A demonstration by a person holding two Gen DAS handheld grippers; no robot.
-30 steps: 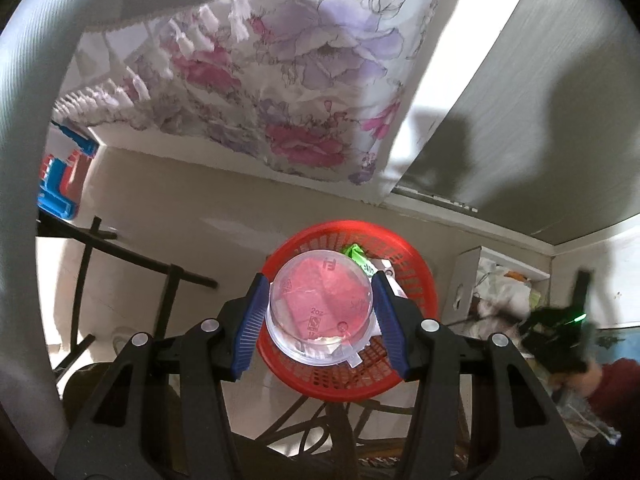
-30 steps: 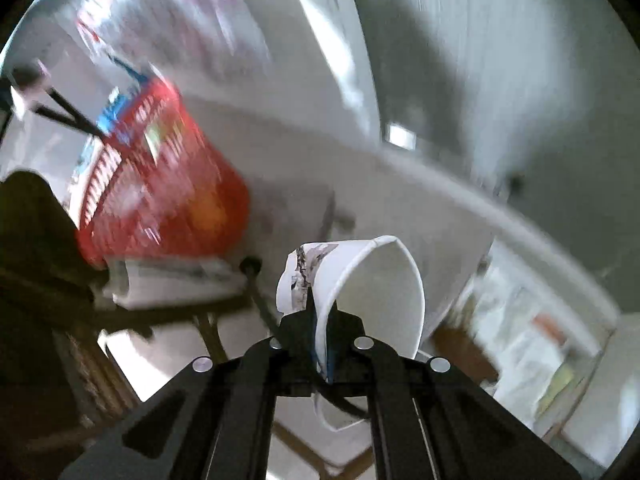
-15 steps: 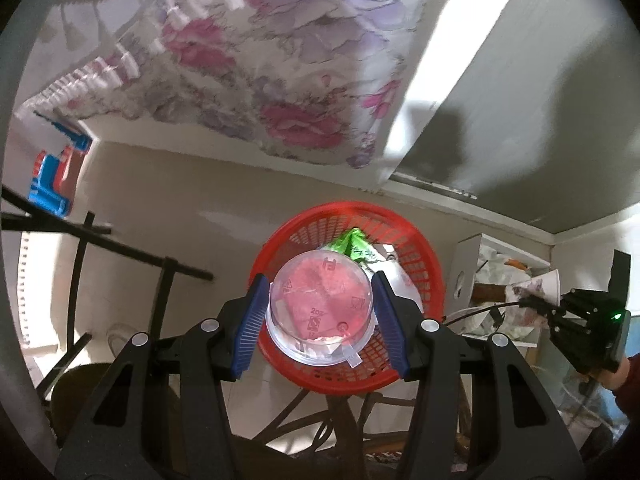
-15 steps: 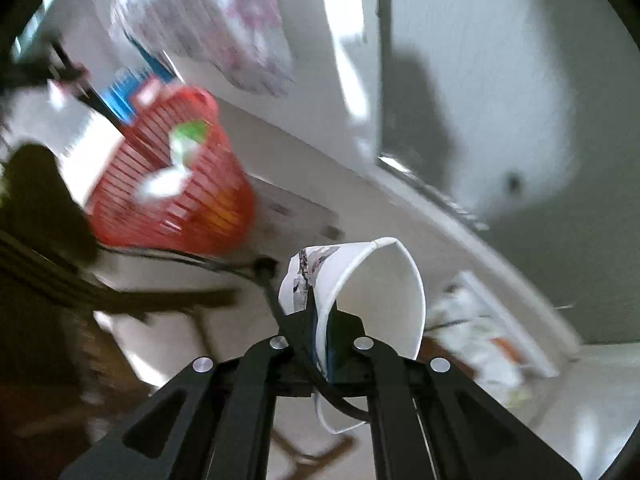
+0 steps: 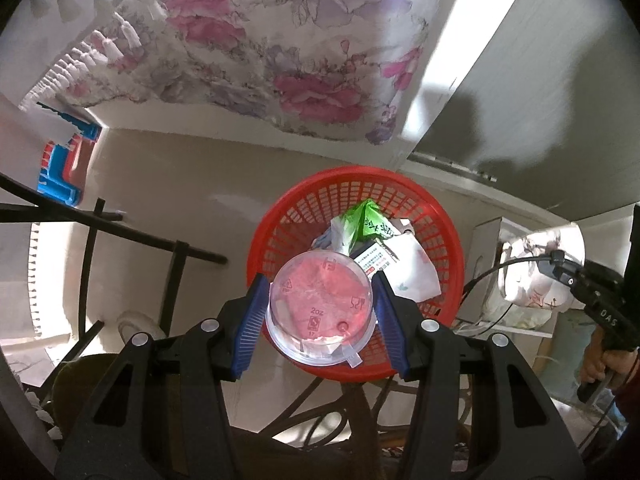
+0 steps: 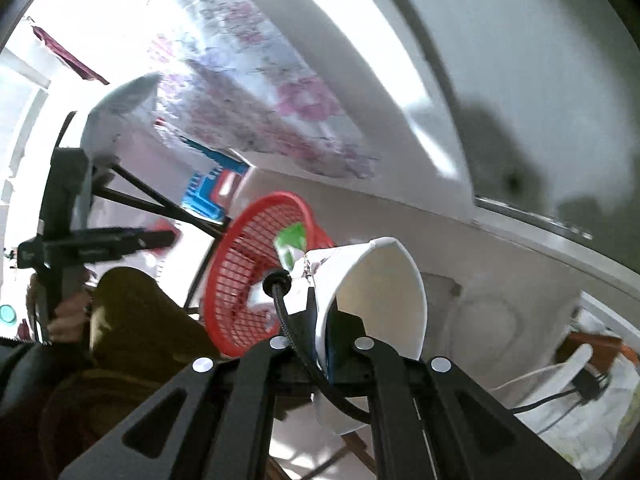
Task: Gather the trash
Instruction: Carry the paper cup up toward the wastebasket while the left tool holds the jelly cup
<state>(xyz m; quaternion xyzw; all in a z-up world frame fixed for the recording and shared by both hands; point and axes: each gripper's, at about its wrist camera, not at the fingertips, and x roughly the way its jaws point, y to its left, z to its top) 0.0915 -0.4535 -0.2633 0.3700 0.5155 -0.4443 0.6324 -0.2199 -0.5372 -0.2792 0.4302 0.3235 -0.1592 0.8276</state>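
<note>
You've already got wrappers in the red basket (image 5: 280, 216), and your left tongs (image 5: 320, 308) grip the clear lidded cup (image 5: 320, 304) right above it while your right tongs (image 6: 326, 344) pinch the paper cup (image 6: 372, 292) nearby, so both still need dropping.

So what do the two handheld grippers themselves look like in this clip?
The left gripper is black plastic with silver bolts and blue ribbed pads. The right gripper has the same black frame and silver bolts, with a black cable crossing it. Seen from the left wrist view, it has a pistol-style handle, white lettering and a thin cable. A dark sleeve cuff shows there.
</note>
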